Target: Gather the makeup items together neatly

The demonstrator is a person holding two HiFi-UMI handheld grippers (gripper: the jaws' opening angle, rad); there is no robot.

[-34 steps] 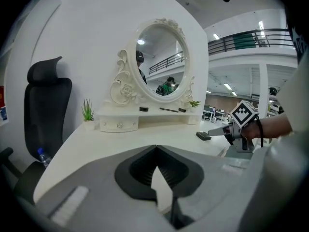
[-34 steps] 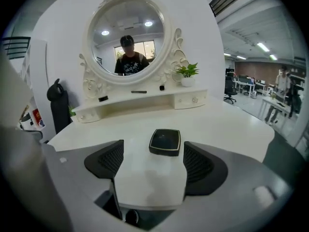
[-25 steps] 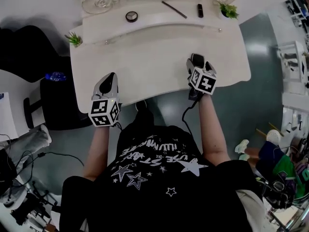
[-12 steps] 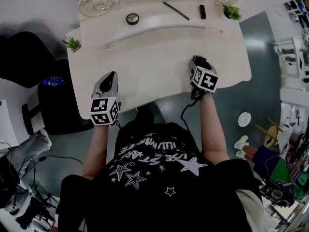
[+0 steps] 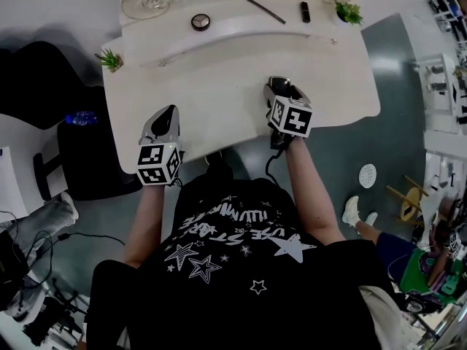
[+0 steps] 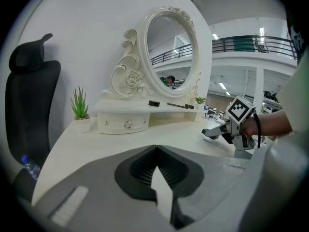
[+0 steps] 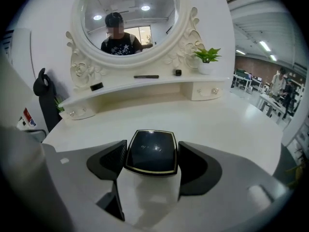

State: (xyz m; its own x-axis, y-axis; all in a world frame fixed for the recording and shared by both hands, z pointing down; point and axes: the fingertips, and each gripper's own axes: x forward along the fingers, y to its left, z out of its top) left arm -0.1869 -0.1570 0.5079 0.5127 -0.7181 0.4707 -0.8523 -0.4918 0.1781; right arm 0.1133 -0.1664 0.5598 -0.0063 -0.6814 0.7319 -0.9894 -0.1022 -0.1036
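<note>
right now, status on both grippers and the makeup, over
Left gripper shut, empty. Right gripper shut on black square compact, over the tabletop. Round compact, pencil, lipstick spread along the shelf. Nothing in the way.

White table – curved front edge, raised shelf set along back, two small knobs seen on its drawer front. Oval mirror in ornate white frame mounted above shelf. Small potted plant placed on table just beside shelf's left end; second plant placed on shelf's right end. Black chair stood at table's left side – blue bottle seen near it. Grey-green floor seen past table's right edge.
</note>
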